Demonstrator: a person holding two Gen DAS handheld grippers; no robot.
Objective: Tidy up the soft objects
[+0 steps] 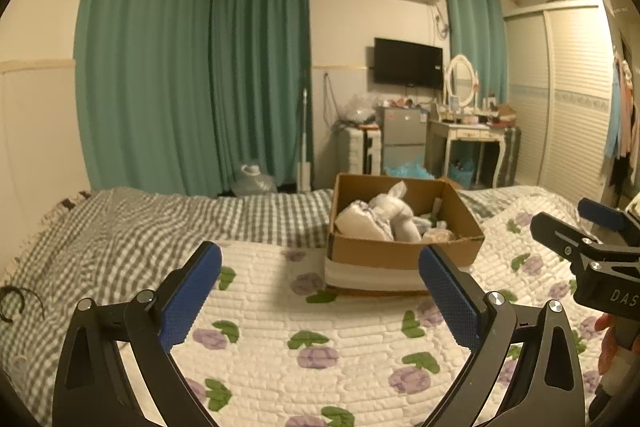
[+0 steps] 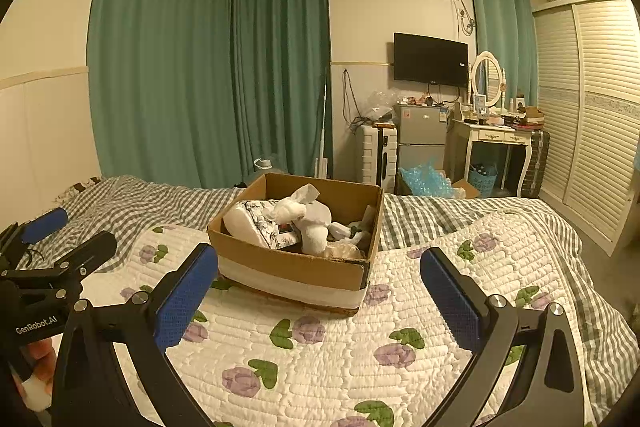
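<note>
A brown cardboard box [image 1: 400,253] [image 2: 280,267] stands on the flowered white quilt [image 1: 320,327] [image 2: 320,347]. Inside lie a white plush rabbit [image 1: 394,211] [image 2: 308,219], a white patterned pillow [image 1: 362,223] [image 2: 256,227] and other soft items. My left gripper [image 1: 320,287] hovers open over the quilt, short of the box, nothing between its blue pads. My right gripper [image 2: 320,287] is also open and empty, in front of the box. Each gripper shows at the edge of the other view: the right gripper [image 1: 592,227] and the left gripper [image 2: 60,231].
A grey-checked sheet [image 1: 140,227] covers the far part of the bed. A black hair tie [image 1: 14,301] lies at the left. Green curtains [image 1: 192,67], a small fridge [image 2: 422,135], a dressing table [image 2: 496,139] and a wardrobe [image 2: 592,107] stand beyond the bed.
</note>
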